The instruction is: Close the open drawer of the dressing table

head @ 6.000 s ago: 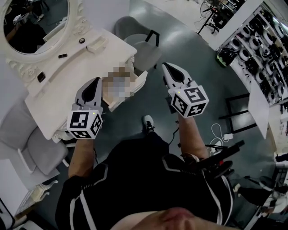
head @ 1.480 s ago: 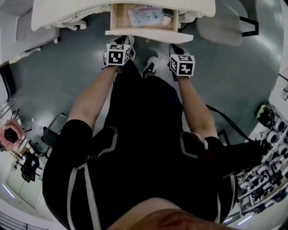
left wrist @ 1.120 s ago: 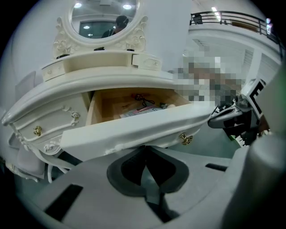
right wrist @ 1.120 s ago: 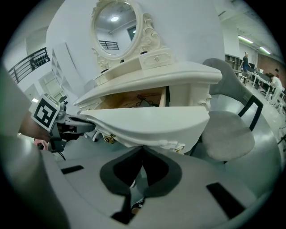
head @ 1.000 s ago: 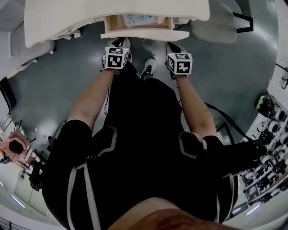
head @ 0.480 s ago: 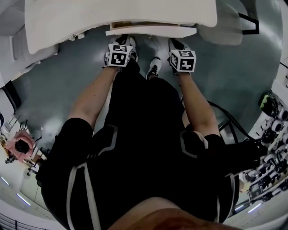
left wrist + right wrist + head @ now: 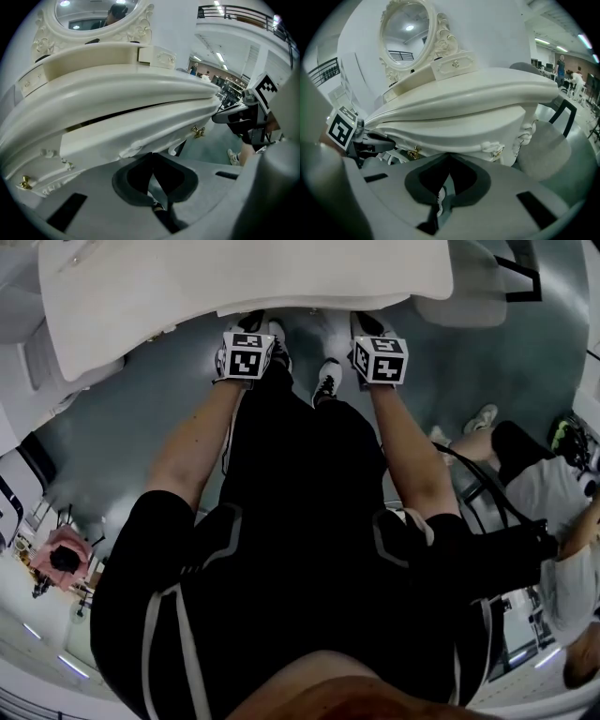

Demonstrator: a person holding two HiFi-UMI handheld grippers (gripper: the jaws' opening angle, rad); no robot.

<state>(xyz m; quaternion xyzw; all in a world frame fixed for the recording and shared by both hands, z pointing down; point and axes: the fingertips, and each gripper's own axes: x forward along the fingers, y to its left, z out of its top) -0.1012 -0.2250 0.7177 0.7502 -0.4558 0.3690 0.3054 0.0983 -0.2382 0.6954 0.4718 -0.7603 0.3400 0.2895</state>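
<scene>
The white dressing table (image 7: 244, 277) fills the top of the head view. Its drawer front (image 7: 309, 311) shows only as a thin strip under the tabletop edge. In the left gripper view the drawer front (image 7: 131, 136) is nearly flush, with a slim dark gap above it. My left gripper (image 7: 253, 322) is shut, and its tips (image 7: 151, 155) rest against the drawer front. My right gripper (image 7: 366, 322) is also shut and empty, its tips (image 7: 449, 157) against the same front (image 7: 454, 136). The drawer's inside is hidden.
A grey chair (image 7: 469, 296) stands right of the table, close to my right gripper (image 7: 543, 150). Another person (image 7: 534, 474) sits at the right. An oval mirror (image 7: 405, 35) rises at the table's back. Small gold handles (image 7: 198, 131) mark the side drawers.
The drawer has slid in from open, with its contents showing, to almost flush. Both grippers moved forward with its front. A person has come into view at the right.
</scene>
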